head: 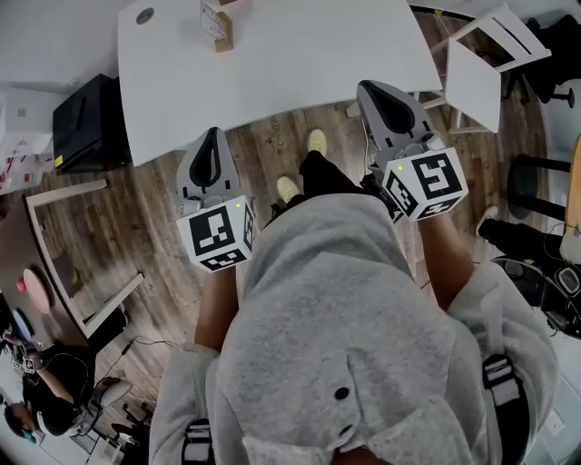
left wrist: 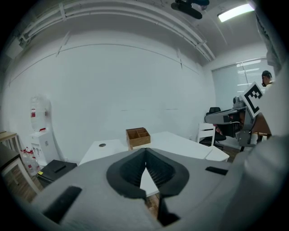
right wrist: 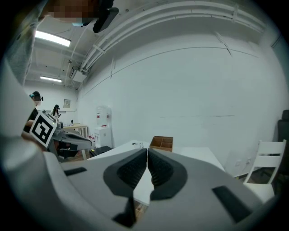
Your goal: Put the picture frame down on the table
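I see no picture frame in any view. My left gripper (head: pixel 211 136) (left wrist: pixel 145 151) is held over the wooden floor just short of the white table (head: pixel 300 64) (left wrist: pixel 180 142) (right wrist: pixel 198 155), jaws shut with nothing between them. My right gripper (head: pixel 368 88) (right wrist: pixel 147 151) reaches the table's near edge, also shut and empty. A small wooden compartment box (head: pixel 218 27) (left wrist: pixel 137 136) (right wrist: pixel 161 143) stands on the table's far side.
A white chair (head: pixel 490 54) (right wrist: pixel 266 158) stands right of the table. A black case (head: pixel 86 123) (left wrist: pixel 56 168) lies to its left. An open wooden stand (head: pixel 64 263) is on the floor at left. A water dispenser (left wrist: pixel 38 131) is by the wall. Another person (head: pixel 45 381) is lower left.
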### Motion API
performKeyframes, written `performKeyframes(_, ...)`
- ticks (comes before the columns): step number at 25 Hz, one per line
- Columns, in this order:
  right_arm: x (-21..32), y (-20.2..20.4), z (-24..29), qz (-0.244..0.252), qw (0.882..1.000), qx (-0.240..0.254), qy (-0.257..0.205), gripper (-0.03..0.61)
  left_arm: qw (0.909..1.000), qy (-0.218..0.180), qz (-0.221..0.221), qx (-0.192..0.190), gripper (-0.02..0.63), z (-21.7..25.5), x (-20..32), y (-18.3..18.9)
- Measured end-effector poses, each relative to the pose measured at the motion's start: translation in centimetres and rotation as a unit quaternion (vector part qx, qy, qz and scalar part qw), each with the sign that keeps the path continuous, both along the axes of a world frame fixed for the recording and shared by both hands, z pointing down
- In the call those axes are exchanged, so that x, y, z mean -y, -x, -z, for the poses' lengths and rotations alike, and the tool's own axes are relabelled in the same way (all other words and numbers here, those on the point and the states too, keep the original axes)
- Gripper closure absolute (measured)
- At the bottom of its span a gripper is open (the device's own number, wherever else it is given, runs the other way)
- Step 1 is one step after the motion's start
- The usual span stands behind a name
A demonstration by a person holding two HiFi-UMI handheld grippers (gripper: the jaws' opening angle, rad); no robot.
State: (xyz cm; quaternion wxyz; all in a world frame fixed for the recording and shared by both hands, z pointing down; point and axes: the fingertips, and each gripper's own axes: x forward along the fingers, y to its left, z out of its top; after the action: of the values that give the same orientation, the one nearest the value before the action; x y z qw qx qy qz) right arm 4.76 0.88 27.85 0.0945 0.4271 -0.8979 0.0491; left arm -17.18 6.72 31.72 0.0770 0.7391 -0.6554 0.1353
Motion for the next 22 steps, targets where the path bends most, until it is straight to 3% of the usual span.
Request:
performKeyframes(9, 0.7, -2.1, -1.0, -0.015, 1.0, -0.005, 0.021, 0.552, 0.9999, -0.005, -0.006, -0.011, 0.594, 0.9, 0.8, -1.7)
performKeyframes(22, 1.0, -2.4, -1.2, -0.023, 0.999, 0.001, 0.022, 0.552, 0.9994, -0.014, -0.03, 0.006, 0.594, 1.2, 1.8, -2.5)
